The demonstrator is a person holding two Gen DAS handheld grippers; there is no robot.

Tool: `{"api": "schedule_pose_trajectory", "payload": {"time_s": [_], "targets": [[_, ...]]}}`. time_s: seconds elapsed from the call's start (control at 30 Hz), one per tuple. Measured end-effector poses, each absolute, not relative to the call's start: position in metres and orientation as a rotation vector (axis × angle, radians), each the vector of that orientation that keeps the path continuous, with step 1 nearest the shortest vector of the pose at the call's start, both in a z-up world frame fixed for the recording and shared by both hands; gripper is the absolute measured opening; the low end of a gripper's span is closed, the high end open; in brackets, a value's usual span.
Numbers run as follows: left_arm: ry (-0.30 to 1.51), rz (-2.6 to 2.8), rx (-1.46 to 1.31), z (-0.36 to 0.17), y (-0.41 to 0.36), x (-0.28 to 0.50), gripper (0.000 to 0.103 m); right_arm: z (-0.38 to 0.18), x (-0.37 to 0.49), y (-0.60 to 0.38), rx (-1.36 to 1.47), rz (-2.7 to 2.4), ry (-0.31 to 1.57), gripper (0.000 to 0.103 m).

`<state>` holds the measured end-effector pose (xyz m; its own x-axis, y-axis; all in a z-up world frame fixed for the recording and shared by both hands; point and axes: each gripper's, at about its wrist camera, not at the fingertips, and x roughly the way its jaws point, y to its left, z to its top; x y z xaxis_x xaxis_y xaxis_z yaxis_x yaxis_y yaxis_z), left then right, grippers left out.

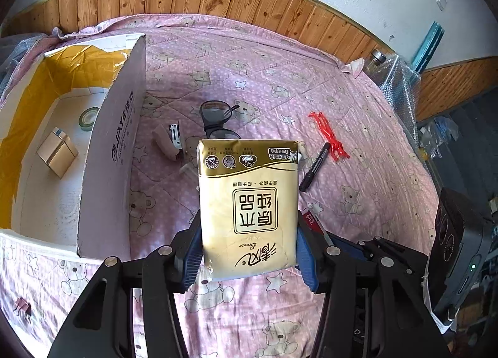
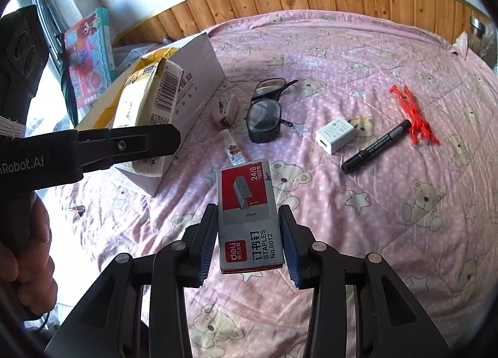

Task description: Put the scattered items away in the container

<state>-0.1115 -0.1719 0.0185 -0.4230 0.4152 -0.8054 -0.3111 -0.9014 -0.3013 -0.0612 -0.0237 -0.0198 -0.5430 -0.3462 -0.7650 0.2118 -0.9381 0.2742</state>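
Between the blue pads of your left hand-held gripper [image 1: 249, 252] sits a gold tissue pack [image 1: 247, 199]. The pads press on both long sides, so the soft pack stays flat and does not slip. It hangs up off the bed [image 1: 358, 127], a little to the right of the box, so I think it goes in next. It is soft and shiny, with big dark letters on the front.

Your right hand-held gripper [image 2: 249, 241] is closed on a staples box [image 2: 249, 218]. The pads hold its two long sides, so it points straight ahead. The little box is grey with a red picture of staples on top, and it looks hard and light.

Further out, more things lie on the pink bear blanket, each apart from the others: a white charger [image 2: 336, 134], a black marker [image 2: 376, 146], a small stapler [image 2: 225, 110], dark glasses [image 2: 266, 112] and a red plastic toy [image 2: 412, 115].

Over on the left stands the cardboard box [image 1: 112, 152], open at the top. A small tan box [image 1: 57, 151] and a roll of tape [image 1: 88, 117] already lie inside it.
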Motion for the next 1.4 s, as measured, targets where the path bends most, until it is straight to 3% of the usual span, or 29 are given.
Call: {"api": "schedule_pose_trajectory", "payload": {"time_s": [1.4], "targets": [[-0.322, 2.500, -1.215, 0.050, -0.281, -0.033, 0.053, 0.027, 0.009, -0.099, 1.124, -2.508, -0.046, 0.041]]}}
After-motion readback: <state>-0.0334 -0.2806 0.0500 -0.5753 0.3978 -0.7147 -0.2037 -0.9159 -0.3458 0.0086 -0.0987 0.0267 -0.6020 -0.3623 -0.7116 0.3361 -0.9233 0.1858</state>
